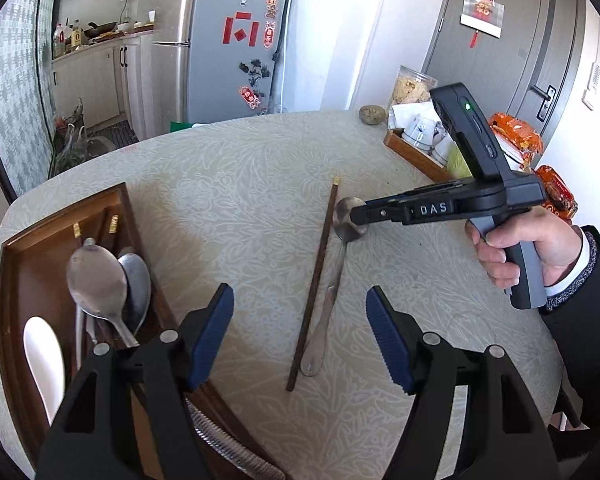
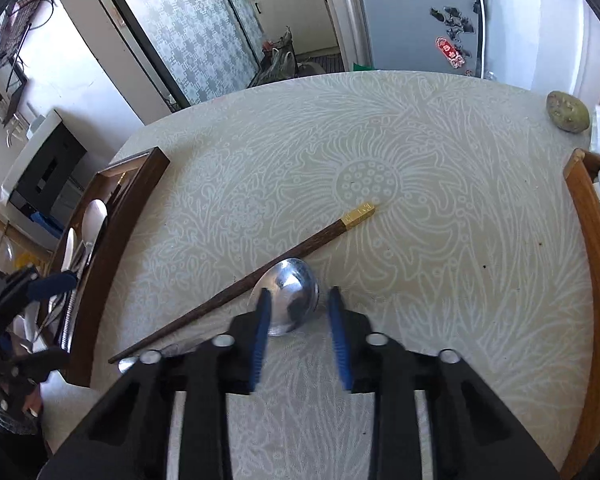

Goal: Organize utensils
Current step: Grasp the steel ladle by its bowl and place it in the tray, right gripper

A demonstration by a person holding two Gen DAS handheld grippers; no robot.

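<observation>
A steel spoon [image 2: 290, 294] lies loose on the pale patterned bench [image 2: 440, 184], its bowl pointing away from the person and its handle running back toward them, just beside a dark wooden chopstick [image 1: 314, 280] with a gold cap that lies alongside it. The right tongs [image 2: 300, 308] sit low over the spoon's bowl, one blue pad on either side of it with a gap showing between pads and metal; the spoon rests flat on the bench, not lifted, and whether a pad touches its rim I cannot tell. In the left wrist view a hand [image 1: 516, 248] in a dark sleeve grips the handle of that right tool, whose tip meets the spoon's bowl. The left tongs [image 1: 300, 332] stand wide apart with nothing between them, hanging above the near ends of the chopstick and spoon. To the left of the spoon, a dark wooden tray [image 1: 128, 200] at the bench edge holds two more steel spoons [image 1: 100, 280], a white spoon [image 1: 44, 356] and gold-capped chopsticks.
</observation>
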